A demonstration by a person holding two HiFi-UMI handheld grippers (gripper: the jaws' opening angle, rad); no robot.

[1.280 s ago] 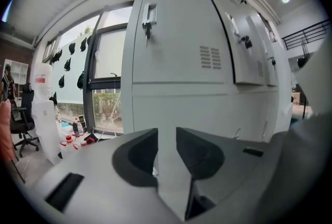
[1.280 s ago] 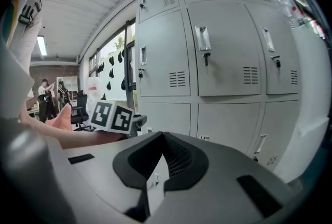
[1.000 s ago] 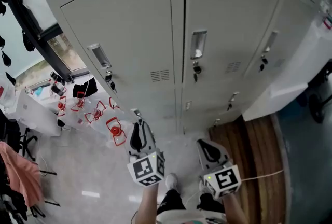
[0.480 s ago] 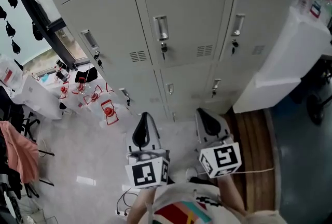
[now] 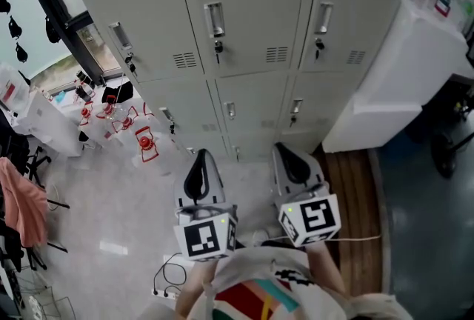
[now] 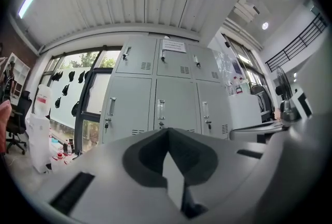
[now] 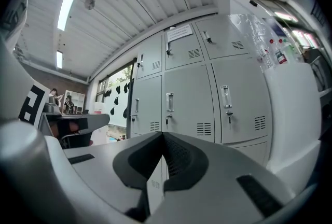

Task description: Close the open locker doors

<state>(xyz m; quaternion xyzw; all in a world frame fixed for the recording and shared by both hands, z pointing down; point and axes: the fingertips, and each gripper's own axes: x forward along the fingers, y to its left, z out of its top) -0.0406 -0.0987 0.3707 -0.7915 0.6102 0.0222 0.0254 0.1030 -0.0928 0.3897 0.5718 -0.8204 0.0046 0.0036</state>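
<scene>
Grey locker doors point(image 5: 244, 15) are seen ahead, all seemingly flush. The left hand-held gripper point(image 5: 198, 161) and right hand-held gripper point(image 5: 290, 157) are held level, jaws pressed together, empty. Any ajar door should be pushed at its free edge until latched

No wording can be read. A paper notice point(image 6: 174, 45) at twelve o'clock on an upper locker door point(image 6: 175, 65) shows lines too small to read. Red-and-white labels point(image 5: 442, 6) at two o'clock on the white unit point(image 5: 415, 67) are blurred.
</scene>
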